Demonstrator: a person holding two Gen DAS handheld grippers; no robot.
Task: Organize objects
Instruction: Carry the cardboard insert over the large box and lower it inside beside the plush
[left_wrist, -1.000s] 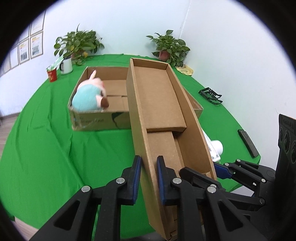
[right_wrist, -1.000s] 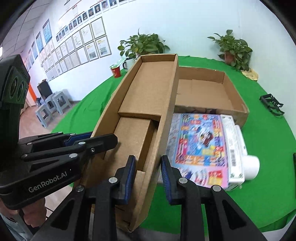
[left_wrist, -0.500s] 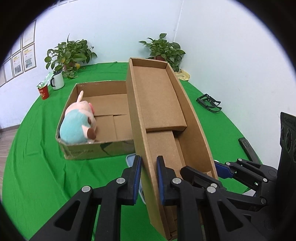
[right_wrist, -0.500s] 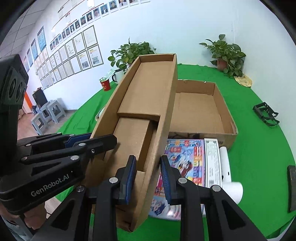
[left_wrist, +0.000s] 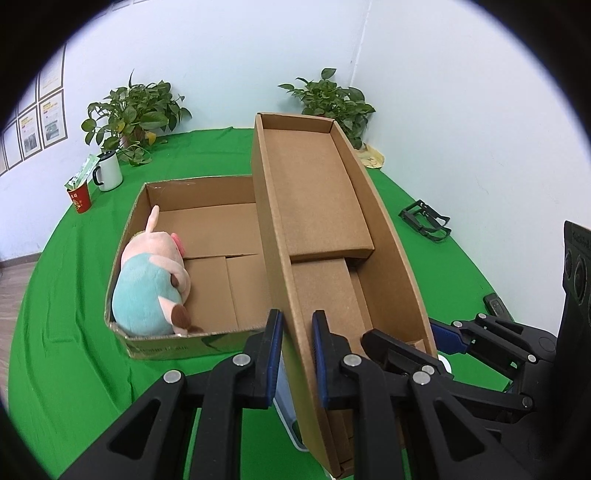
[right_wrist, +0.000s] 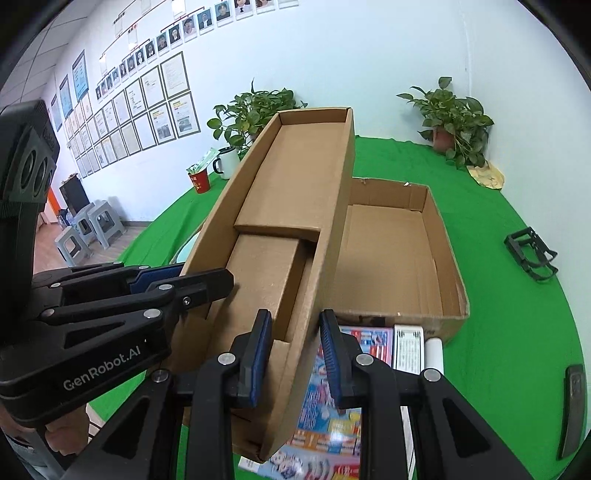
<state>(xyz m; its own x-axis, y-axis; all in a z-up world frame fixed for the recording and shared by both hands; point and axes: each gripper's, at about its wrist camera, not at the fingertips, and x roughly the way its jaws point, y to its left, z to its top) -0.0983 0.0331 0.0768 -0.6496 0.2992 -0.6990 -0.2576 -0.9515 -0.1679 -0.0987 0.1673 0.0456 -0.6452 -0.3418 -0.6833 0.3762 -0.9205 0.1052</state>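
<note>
**A:** Left wrist view first: what do we have in the left hand-held gripper (left_wrist: 297, 354)?

**B:** We see its jaws nearly closed, pinching the left side wall of the long cardboard lid (left_wrist: 325, 236), which is tilted up off the green worktop (left_wrist: 66, 332). Beyond it we see the open cardboard box (left_wrist: 192, 345) resting on the worktop, with the plush toy (left_wrist: 151, 288) lying in its left end. The lid overlaps the box's right part in this view.

**A:** And the other tool?

**B:** We see the right hand-held gripper (left_wrist: 406, 343) at the lower right, clamped on the lid's opposite wall. Farther off stand a white mug (left_wrist: 109, 171), a red cup (left_wrist: 79, 197), two potted plants (left_wrist: 136, 110) and a black clip (left_wrist: 424, 221).

**A:** Right wrist view, then?

**B:** We see the right hand-held gripper (right_wrist: 295, 354) closed to a narrow gap on the lid's (right_wrist: 295, 192) right wall, one pad inside and one outside. The left hand-held gripper (right_wrist: 192, 280) grips the far wall at the left edge. Under the raised lid lies a colourful printed box (right_wrist: 332, 424), flat on the worktop (right_wrist: 517, 350) just in front of the open cardboard box (right_wrist: 450, 258). We cannot see the plush toy here; the lid hides that end.
</note>
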